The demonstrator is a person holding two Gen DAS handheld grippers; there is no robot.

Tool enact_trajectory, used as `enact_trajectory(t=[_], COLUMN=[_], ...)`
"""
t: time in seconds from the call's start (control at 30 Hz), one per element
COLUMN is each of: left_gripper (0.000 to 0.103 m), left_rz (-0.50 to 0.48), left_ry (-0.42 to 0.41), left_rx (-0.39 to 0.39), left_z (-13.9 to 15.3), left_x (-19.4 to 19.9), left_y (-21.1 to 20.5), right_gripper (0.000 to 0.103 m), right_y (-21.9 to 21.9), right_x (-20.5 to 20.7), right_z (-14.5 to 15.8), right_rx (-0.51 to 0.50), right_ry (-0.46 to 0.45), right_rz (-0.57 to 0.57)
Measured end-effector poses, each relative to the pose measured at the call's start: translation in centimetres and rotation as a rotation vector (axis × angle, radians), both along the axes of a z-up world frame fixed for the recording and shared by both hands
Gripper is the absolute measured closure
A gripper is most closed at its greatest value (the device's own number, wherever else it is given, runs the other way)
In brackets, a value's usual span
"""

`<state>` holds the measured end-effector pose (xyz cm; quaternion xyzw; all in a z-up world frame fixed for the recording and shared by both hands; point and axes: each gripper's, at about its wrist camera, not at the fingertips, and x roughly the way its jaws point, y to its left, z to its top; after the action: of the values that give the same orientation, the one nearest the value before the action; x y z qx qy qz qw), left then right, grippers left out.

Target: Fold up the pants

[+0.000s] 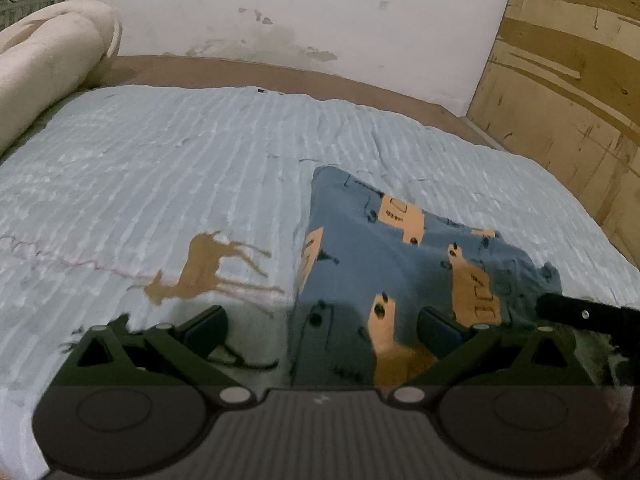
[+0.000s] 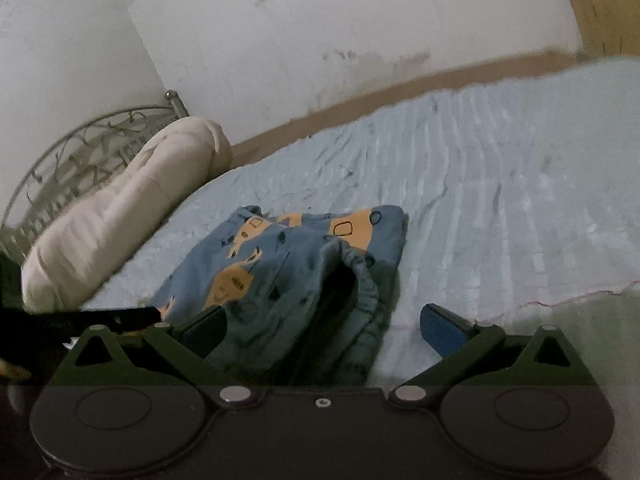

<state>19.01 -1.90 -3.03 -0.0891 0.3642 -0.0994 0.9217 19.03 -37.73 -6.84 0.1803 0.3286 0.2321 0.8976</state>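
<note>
The blue pants (image 1: 384, 256) with orange printed patches lie folded into a compact bundle on the pale blue bedspread (image 1: 160, 168). My left gripper (image 1: 322, 330) is open, its jaws straddling the near left edge of the bundle. In the right wrist view the pants (image 2: 288, 264) lie ahead with the elastic waistband bunched up near the camera. My right gripper (image 2: 322, 330) is open over the near right edge of the bundle. The other gripper's black finger shows at the right of the left view (image 1: 584, 314) and at the left of the right view (image 2: 112, 316).
A rolled cream blanket (image 2: 120, 216) lies along the bed's head by a metal headboard (image 2: 80, 144). A brown deer motif (image 1: 200, 272) is on the bedspread. A stained white wall (image 1: 300, 12) and a wooden panel (image 1: 568, 80) border the bed.
</note>
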Motion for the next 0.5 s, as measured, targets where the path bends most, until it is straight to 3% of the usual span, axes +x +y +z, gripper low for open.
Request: enact_trajectory(t=[0.13,0.3,0.5], left_gripper=[0.001,0.001,0.001], left_rz=[0.002,0.006,0.006], left_ry=[0.004,0.009,0.007], left_rx=[-0.004,-0.001,0.013], left_z=[-0.2,-0.6,-0.7], left_x=[1.0,1.2,1.1], left_y=[-0.2,-0.4,-0.6], right_gripper=[0.001,0.001,0.001], right_y=[-0.2,-1.1,-0.4], right_x=[1.7,1.6,1.1], right_z=[-0.4,-1.2,-1.5], right_rx=[0.07,0.144,0.104], right_ry=[0.03,0.004,-0.038], right_rz=[-0.004,-0.02,-0.018])
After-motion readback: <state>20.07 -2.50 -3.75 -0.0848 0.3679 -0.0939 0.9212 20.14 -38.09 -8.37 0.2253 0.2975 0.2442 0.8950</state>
